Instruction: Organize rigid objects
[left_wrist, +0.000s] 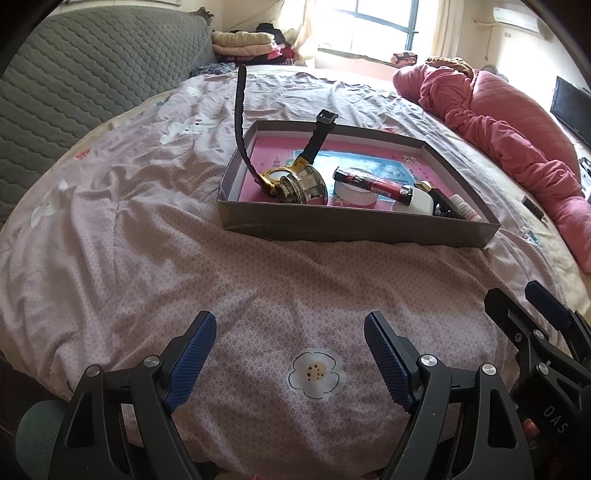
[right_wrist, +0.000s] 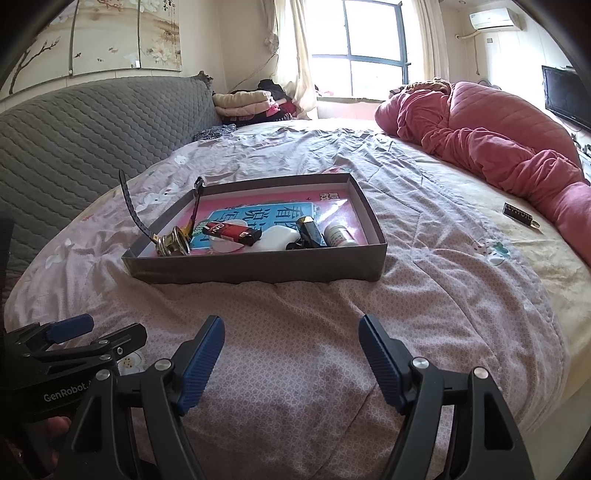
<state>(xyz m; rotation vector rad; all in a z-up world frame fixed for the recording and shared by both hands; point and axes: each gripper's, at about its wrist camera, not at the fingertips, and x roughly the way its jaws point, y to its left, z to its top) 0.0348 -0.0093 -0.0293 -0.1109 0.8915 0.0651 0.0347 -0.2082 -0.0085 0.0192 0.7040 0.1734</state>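
the left gripper (left_wrist: 290, 334) is nearest, its blue-padded jaws spread wide with nothing between them, hanging over the pink patterned bedspread (left_wrist: 147, 229) just above a printed white flower (left_wrist: 316, 373). the right gripper (right_wrist: 291, 338) sits beside it, jaws just as wide and empty, over bare bedspread near the bed's front edge. each gripper shows at the edge of the other's view.

further up the bed lies a shallow grey box (right_wrist: 255, 269) with a pink and blue printed sheet on its floor. along the box's near wall sit, from left to right, a gold watch (left_wrist: 280, 177) whose black strap (left_wrist: 242, 110) curls up over the box's left rim, a shiny round metal piece (left_wrist: 306, 186) touching the watch, a red and black lighter (right_wrist: 231, 232) lying across a round white lid, a white block (right_wrist: 277, 236), a small dark item with a gold cap (right_wrist: 308, 227) and a small white bottle (right_wrist: 340, 236).

outside the box, well apart to its right, a small dark tag (right_wrist: 519, 214) lies on the bedspread near a rumpled pink quilt (right_wrist: 498, 147).
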